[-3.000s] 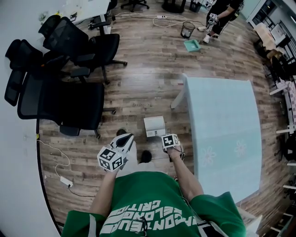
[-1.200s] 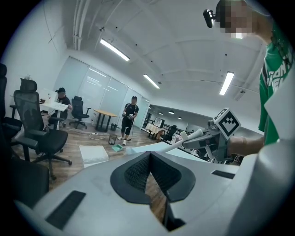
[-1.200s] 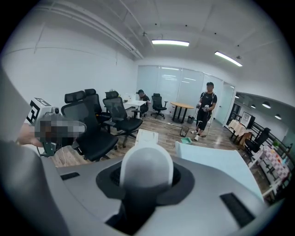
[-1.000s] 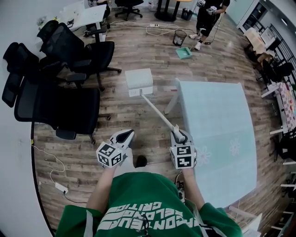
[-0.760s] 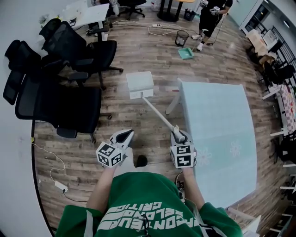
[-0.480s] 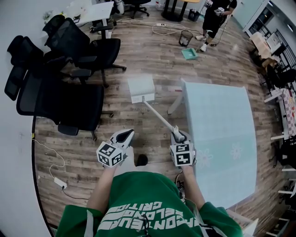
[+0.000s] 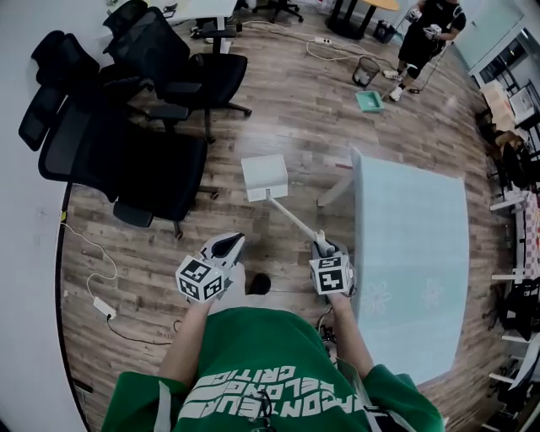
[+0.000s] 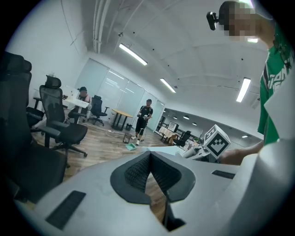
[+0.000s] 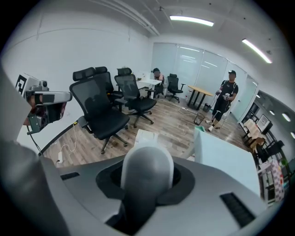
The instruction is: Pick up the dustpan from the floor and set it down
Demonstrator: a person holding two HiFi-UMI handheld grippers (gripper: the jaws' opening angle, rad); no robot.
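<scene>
A white dustpan [image 7: 264,177] with a long pale handle [image 7: 293,218] hangs tilted low over the wood floor ahead of me; I cannot tell whether it touches. My right gripper [image 7: 323,247] is shut on the handle's top end, whose rounded grey tip [image 9: 146,175] fills the space between the jaws in the right gripper view, with the pan [image 9: 146,137] beyond it. My left gripper [image 7: 226,245] is level to the left, shut with nothing in it; its pads [image 8: 138,173] meet at the tips.
Several black office chairs [image 7: 143,160] crowd the left. A pale teal table [image 7: 413,245] stands close on the right. Far back are a person [image 7: 430,25], a wire bin [image 7: 365,69] and a teal pan [image 7: 369,101]. A cable with a power strip [image 7: 99,305] lies at left.
The dustpan, lying by my feet three seconds ago, was lifted out ahead. Over the last second the right gripper has sunk and the pan has come lower and nearer. The left gripper shifted slightly.
</scene>
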